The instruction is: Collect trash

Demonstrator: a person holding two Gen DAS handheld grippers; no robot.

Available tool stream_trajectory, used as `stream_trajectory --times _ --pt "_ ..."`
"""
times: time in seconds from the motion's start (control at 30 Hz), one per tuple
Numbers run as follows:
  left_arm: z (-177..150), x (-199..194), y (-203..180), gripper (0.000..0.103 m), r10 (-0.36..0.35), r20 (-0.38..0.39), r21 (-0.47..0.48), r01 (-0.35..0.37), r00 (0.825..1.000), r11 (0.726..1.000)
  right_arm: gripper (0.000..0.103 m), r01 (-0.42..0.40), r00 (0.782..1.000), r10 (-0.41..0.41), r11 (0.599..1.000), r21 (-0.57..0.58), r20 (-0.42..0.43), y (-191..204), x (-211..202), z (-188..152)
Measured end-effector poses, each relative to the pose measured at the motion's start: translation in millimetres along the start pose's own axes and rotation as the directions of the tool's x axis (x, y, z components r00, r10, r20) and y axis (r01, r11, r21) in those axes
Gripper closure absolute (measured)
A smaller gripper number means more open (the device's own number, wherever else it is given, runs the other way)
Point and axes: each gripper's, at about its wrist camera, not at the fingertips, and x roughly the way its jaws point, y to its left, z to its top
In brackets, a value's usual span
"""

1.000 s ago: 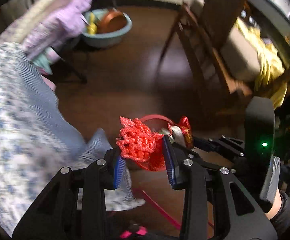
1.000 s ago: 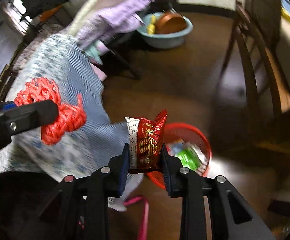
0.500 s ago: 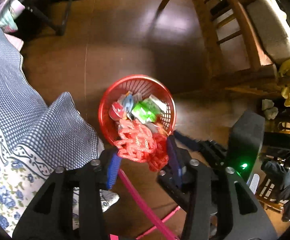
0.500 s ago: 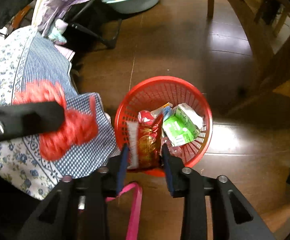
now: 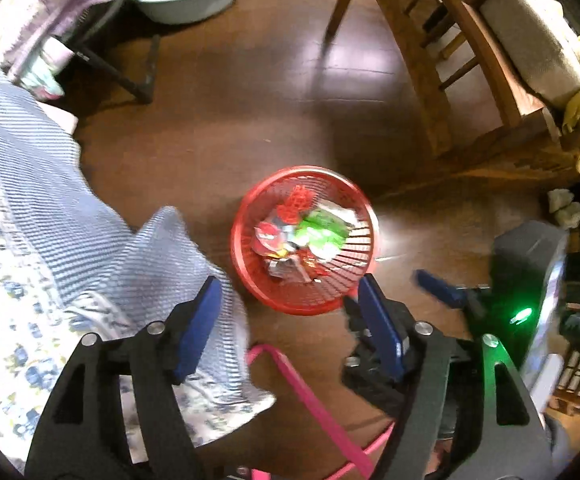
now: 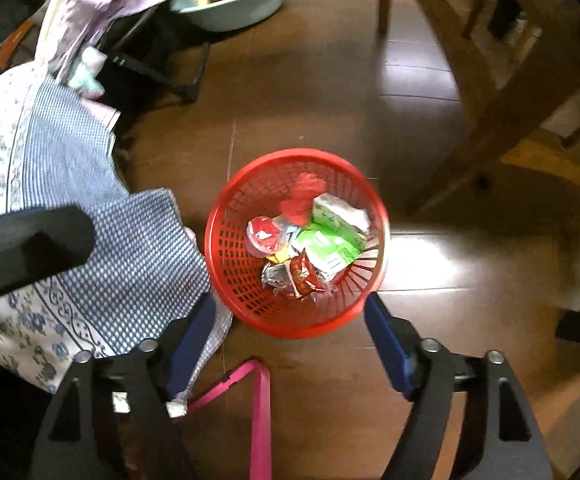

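A: Where's the trash?
B: In the red basket (image 6: 295,322), just ahead of both tongs: red mesh (image 6: 303,196), green carton (image 6: 325,246), red wrapper (image 6: 303,276).
A: The tongs?
B: Left gripper (image 5: 290,304) and right gripper (image 6: 290,320) gape wide, holding nothing (basket sits on the floor (image 6: 309,92)).

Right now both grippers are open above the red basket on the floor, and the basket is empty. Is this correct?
Not quite. The left gripper and right gripper are open above the red basket, but the basket is not empty: the right wrist view shows trash in it, including a green carton and a red wrapper.
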Motion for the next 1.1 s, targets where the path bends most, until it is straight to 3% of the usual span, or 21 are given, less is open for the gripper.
stream_trajectory --times 0.07,0.23,0.57,1.1 --pt "-3.2 -3.6 3.8 0.033 0.033 0.007 -0.006 -0.033 0.999 0.999 0.019 0.014 1.000 -0.014 1.000 0.013 0.012 1.1 -7.0 1.1" --pt "-7.4 -13.1 11.3 0.029 0.038 0.034 -0.020 -0.037 0.999 0.999 0.019 0.036 0.999 -0.036 0.999 -0.002 0.033 7.9 -22.4 2.5" --pt "-14.7 -21.9 12.0 0.025 -0.010 0.052 -0.035 0.012 0.999 0.999 0.019 0.058 0.997 -0.056 0.998 -0.037 0.046 21.9 -38.4 0.9" --pt "-18.3 -29.0 10.3 0.023 -0.015 0.088 -0.022 0.017 0.996 1.000 0.019 0.070 0.997 -0.068 0.996 -0.050 0.044 27.2 -40.7 -0.7"
